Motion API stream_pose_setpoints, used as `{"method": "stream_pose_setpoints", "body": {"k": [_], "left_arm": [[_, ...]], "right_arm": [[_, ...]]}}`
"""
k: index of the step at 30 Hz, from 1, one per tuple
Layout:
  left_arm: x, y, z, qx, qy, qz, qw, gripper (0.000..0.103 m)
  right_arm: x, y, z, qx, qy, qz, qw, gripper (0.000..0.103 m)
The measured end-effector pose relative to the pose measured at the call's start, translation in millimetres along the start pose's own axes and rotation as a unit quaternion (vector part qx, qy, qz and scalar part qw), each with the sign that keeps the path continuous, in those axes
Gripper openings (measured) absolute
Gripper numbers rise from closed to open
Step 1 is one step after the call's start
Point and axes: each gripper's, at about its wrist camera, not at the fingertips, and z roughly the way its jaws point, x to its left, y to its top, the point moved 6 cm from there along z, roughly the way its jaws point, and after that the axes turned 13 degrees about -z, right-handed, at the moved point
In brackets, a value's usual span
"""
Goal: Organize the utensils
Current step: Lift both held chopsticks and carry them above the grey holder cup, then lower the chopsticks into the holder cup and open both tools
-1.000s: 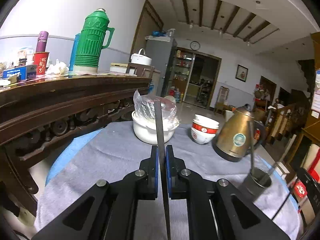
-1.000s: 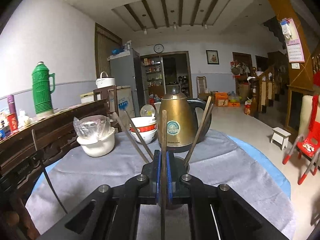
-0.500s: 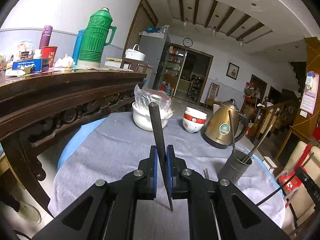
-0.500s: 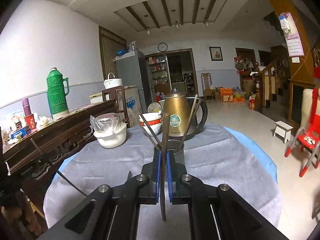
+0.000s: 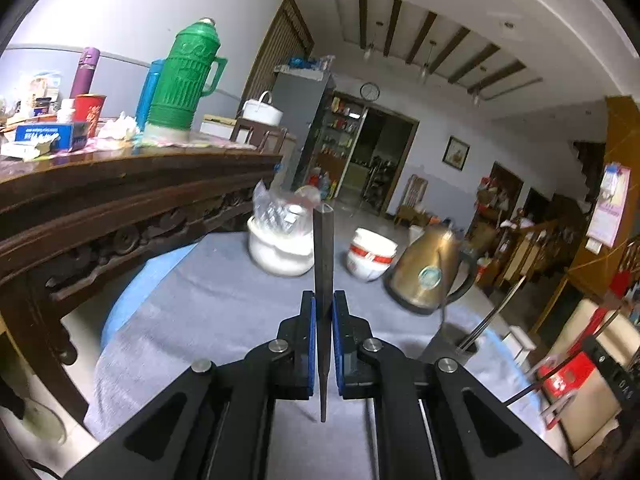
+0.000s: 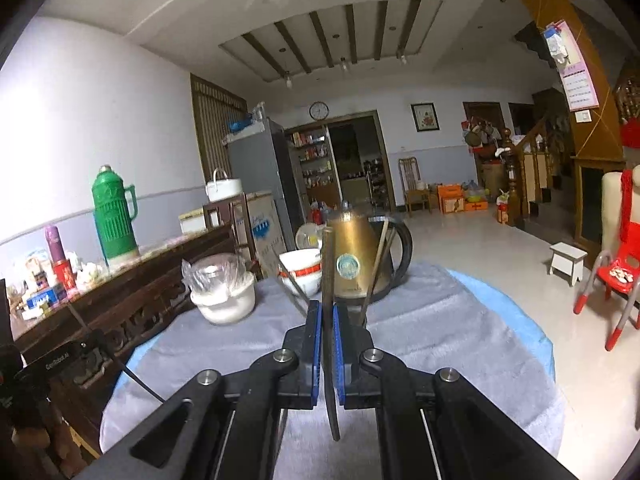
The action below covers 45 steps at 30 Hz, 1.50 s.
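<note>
My left gripper (image 5: pixel 323 300) is shut on a dark flat chopstick (image 5: pixel 323 248) that stands upright between the blue pads, above the grey tablecloth (image 5: pixel 208 304). Low to its right is the grey metal utensil holder (image 5: pixel 444 346), with thin sticks (image 5: pixel 496 312) leaning out of it. My right gripper (image 6: pixel 327 310) is shut on another dark chopstick (image 6: pixel 327 268), also upright. Its fingers hide the holder in the right wrist view; only the sticks (image 6: pixel 378 264) poking out of the holder show, in front of the kettle.
On the round table stand a brass kettle (image 6: pixel 354 256), red-and-white bowls (image 6: pixel 302 270) and a white pot covered with plastic (image 6: pixel 224 292). A carved wooden sideboard (image 5: pixel 120 200) with a green thermos (image 5: pixel 182 76) runs along the left. A red chair (image 6: pixel 616 264) stands to the right.
Both grippers have drawn back and risen from the holder, each still gripping its chopstick. The holder has slid lower and farther off in both views. The left chopstick now stands straighter.
</note>
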Motion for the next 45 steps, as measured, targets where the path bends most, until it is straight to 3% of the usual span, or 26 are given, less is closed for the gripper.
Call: {"method": "stream_pose_setpoints", "body": {"k": [10, 18, 27, 41, 45], "left_arm": [[-63.9, 38.7, 7.7, 0.010, -0.100, -0.048, 0.9938, 0.008], [-108.3, 48.2, 41.4, 0.026, -0.139, -0.068, 0.9876, 0.008], [-138.2, 27.6, 97.2, 0.066, -0.129, -0.044, 0.9885, 0.008], [-150.0, -13.1, 144.9, 0.116, -0.102, 0.002, 0.9880, 0.008], [-151.0, -28.9, 156.3, 0.144, -0.095, 0.016, 0.9849, 0.008]], "right_arm": [[-14.7, 59.1, -2.4, -0.070, -0.010, 0.015, 0.997, 0.006], [-27.3, 88.0, 26.1, -0.094, -0.025, 0.023, 0.995, 0.006], [-32.2, 78.0, 72.3, -0.055, -0.022, 0.023, 0.998, 0.006], [-42.1, 34.5, 122.3, 0.035, -0.003, 0.033, 0.999, 0.006], [-42.4, 20.6, 138.8, 0.081, 0.000, 0.037, 0.996, 0.007]]}}
